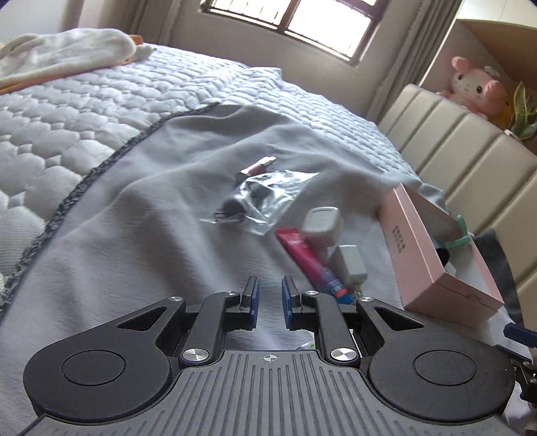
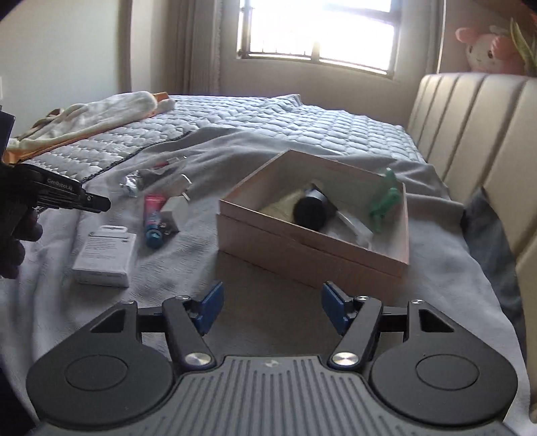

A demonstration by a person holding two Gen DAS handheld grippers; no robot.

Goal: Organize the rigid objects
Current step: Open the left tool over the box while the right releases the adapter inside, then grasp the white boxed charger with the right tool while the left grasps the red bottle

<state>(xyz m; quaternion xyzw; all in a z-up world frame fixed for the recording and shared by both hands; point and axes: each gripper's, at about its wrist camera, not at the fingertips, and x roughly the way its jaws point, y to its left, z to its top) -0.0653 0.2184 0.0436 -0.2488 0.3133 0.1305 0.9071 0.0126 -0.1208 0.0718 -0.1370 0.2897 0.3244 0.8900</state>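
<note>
An open pink box (image 1: 436, 261) (image 2: 302, 248) lies on the grey blanket. It holds a black round item (image 2: 310, 213) and a green clip (image 2: 386, 201). To the left of the box lie a pink tube (image 1: 298, 250) (image 2: 153, 214), a white charger plug (image 1: 350, 265) (image 2: 174, 209), a cream square case (image 1: 322, 224), a clear bag of dark items (image 1: 258, 198), a rose lipstick (image 1: 256, 166) and a white carton (image 2: 104, 255). My left gripper (image 1: 270, 295) (image 2: 99, 203) is shut and empty, just short of the tube. My right gripper (image 2: 272, 310) is open and empty in front of the box.
The blanket (image 1: 134, 218) covers a quilted mattress (image 1: 84, 110). A cream towel (image 2: 94, 114) lies at the far end. A padded headboard (image 2: 470, 134) runs along the right, with a pink plush toy (image 1: 476, 84) behind it. A window (image 2: 315, 30) is at the back.
</note>
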